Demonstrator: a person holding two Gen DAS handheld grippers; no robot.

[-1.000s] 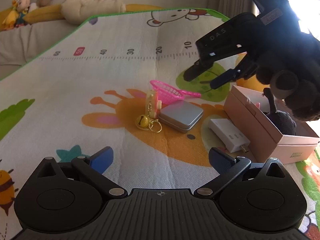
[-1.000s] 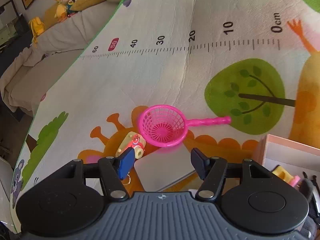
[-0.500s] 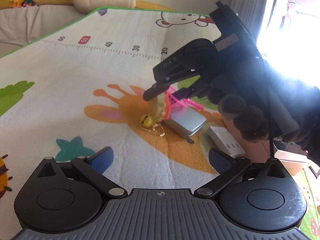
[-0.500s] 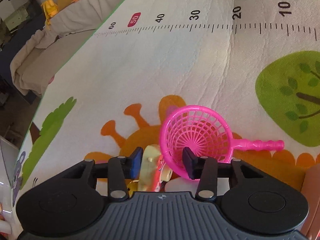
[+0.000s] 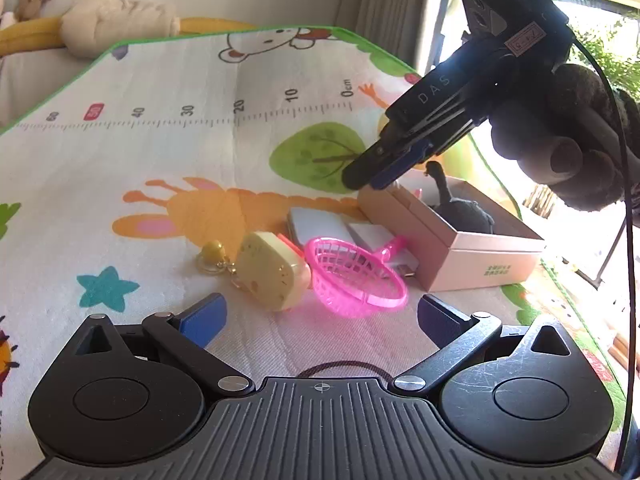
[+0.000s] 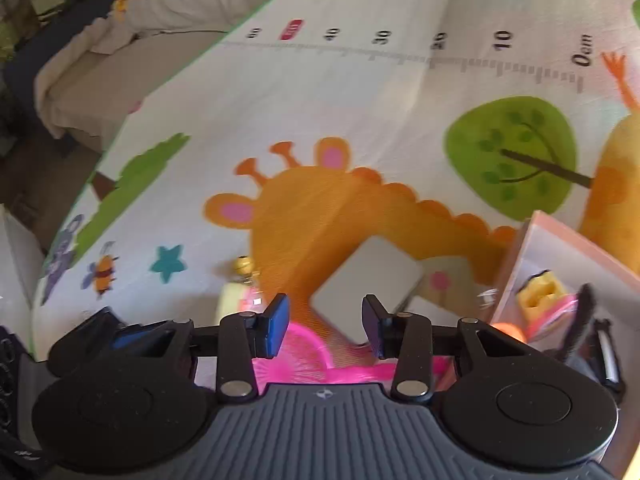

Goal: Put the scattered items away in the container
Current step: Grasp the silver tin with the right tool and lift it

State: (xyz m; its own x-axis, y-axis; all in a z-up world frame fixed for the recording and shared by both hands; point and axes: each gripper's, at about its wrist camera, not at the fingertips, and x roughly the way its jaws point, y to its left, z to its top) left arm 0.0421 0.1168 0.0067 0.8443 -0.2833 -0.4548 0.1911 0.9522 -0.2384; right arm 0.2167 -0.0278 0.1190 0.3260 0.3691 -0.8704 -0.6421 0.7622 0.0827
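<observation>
A printed play mat with a giraffe and a ruler strip covered the floor, with a sofa and soft toys beyond its far edge. A second before, the pink toy net had lain beyond the silver tin, and the yellow keychain toy had stood upright at the tin's side. Now both lay toward the mat's near edge, just in front of the left gripper, the keychain toy tipped over and the net tilted with its handle across the white adapter.

The right gripper hung above the far corner of the pink cardboard box. Its jaws had just been closing and stood narrowed to a partial gap, with nothing between them. The left jaws stood wide apart and empty.

The grab seemed only to have dragged the two items and lost them. Net, keychain toy, tin and adapter all remained outside the box, so another pick appeared necessary.
</observation>
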